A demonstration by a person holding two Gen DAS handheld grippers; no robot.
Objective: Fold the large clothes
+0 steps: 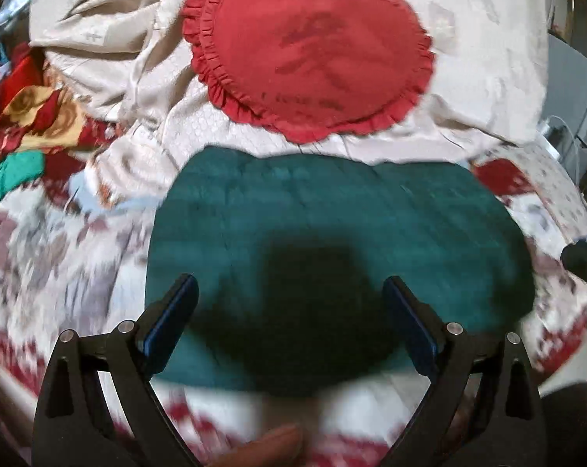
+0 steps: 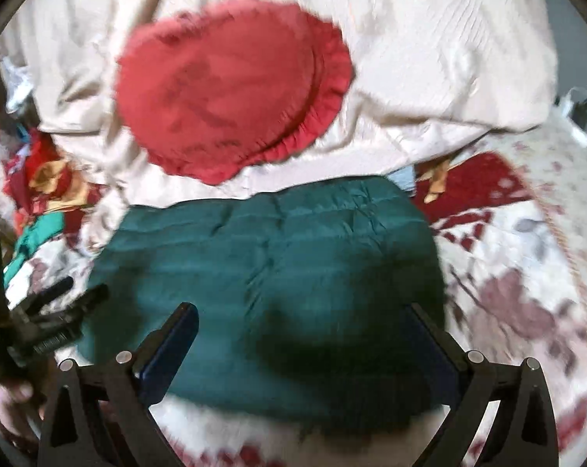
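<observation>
A dark teal garment (image 1: pixel 332 225) lies folded into a flat rectangle on the patterned bedspread; it also shows in the right wrist view (image 2: pixel 270 264). My left gripper (image 1: pixel 291 292) is open and empty, hovering over the garment's near edge. My right gripper (image 2: pixel 305 315) is open and empty above the same garment. The left gripper also shows at the left edge of the right wrist view (image 2: pixel 60 311). The right gripper's tip shows at the right edge of the left wrist view (image 1: pixel 583 257). Both views are motion-blurred.
A round red frilled cushion (image 1: pixel 312 54) lies beyond the garment on a crumpled cream sheet (image 1: pixel 468 39). Colourful red, yellow and green clothes (image 1: pixel 25 128) are heaped at the far left. The white and red floral bedspread (image 2: pixel 519 272) surrounds the garment.
</observation>
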